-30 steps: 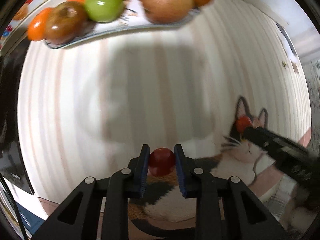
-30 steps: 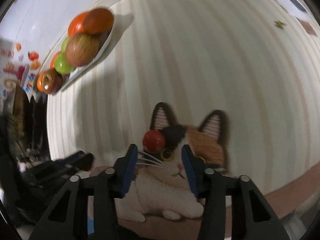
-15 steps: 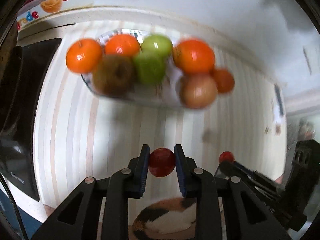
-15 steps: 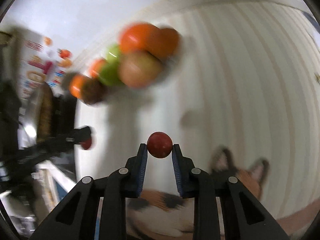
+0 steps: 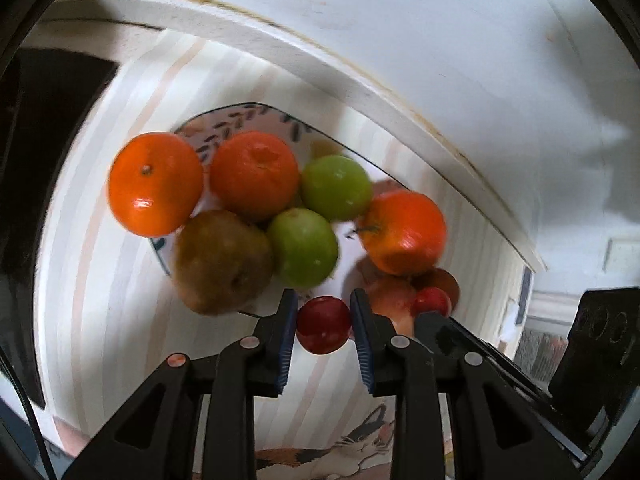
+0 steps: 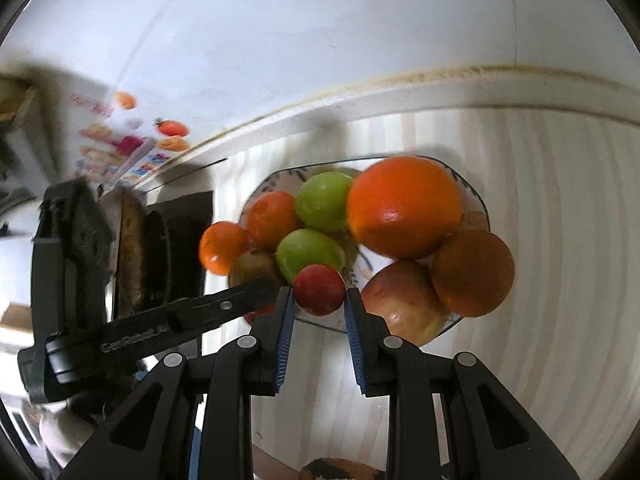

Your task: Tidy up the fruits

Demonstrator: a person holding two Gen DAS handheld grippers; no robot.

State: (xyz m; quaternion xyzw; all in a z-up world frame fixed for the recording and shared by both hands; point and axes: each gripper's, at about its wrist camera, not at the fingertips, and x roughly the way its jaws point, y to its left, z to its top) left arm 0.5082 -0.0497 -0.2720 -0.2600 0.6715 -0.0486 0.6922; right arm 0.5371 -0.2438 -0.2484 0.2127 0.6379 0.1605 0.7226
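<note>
Progress over the last second is plain: we have brought both claws up from the cat mat to the plate [image 5: 256, 114], and the fruit pile that sat far off at the top of both views now fills the middle of them. A second ago our right claw [image 6: 319, 304] hung open beside a small red fruit on the mat; now it is clamped on that red fruit [image 6: 319, 290], just at the near rim of the plate. Our left claw [image 5: 324, 318] is clamped on its own small red fruit [image 5: 323, 324], as it was a second ago, and hovers at the near edge of the plate. We judge both fruits are ready to be set down, so the carrying step looks nearly done.

On the plate we count several oranges [image 5: 155, 184], two green apples [image 5: 303, 246], a brown pear-like fruit [image 5: 222, 262] and a reddish apple [image 6: 404, 306], packed touching one another. Little bare plate shows, mostly near the front rim, so we think the small fruits may roll off the pile unless placed in a gap. The plate stands on the striped bench [image 6: 560, 240] near the wall.
</note>
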